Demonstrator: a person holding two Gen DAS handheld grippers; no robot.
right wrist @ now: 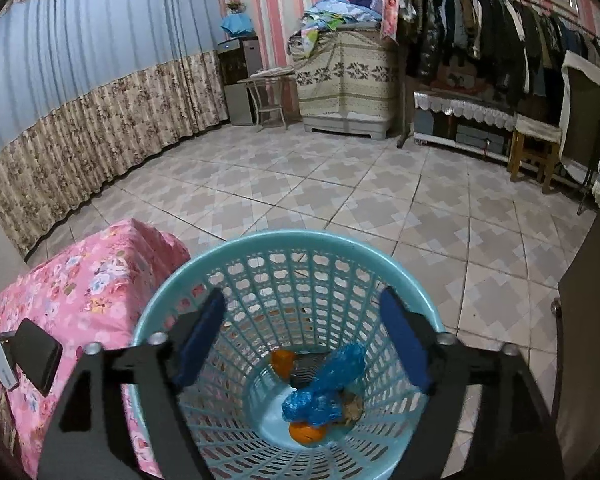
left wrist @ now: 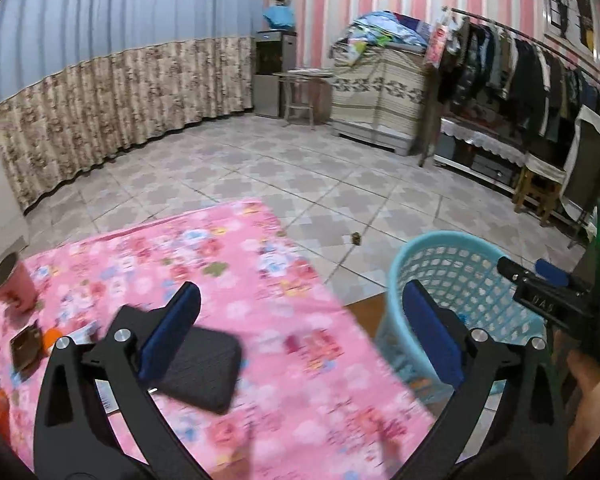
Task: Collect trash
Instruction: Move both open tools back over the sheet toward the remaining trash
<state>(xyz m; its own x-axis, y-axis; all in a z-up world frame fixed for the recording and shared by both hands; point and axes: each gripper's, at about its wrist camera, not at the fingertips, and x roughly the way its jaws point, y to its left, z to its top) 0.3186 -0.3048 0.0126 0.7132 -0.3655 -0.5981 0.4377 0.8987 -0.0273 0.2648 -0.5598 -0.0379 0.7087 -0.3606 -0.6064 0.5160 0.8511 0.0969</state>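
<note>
Several scraps [right wrist: 320, 396] lay inside basket [right wrist: 168, 312]; both the right gripper [right wrist: 304, 340] and left gripper [left wrist: 300, 332] gaped empty. Orange bits [left wrist: 52, 338] remained on table [left wrist: 260, 280].

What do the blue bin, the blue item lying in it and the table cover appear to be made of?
Bin: likely moulded plastic, smooth light-blue rim with lattice-cut walls.
Blue item: seemingly thin plastic film, crinkled, glossy and slightly translucent.
Table cover: probably soft printed fabric, matte pink floral, draping over the edge.
</note>
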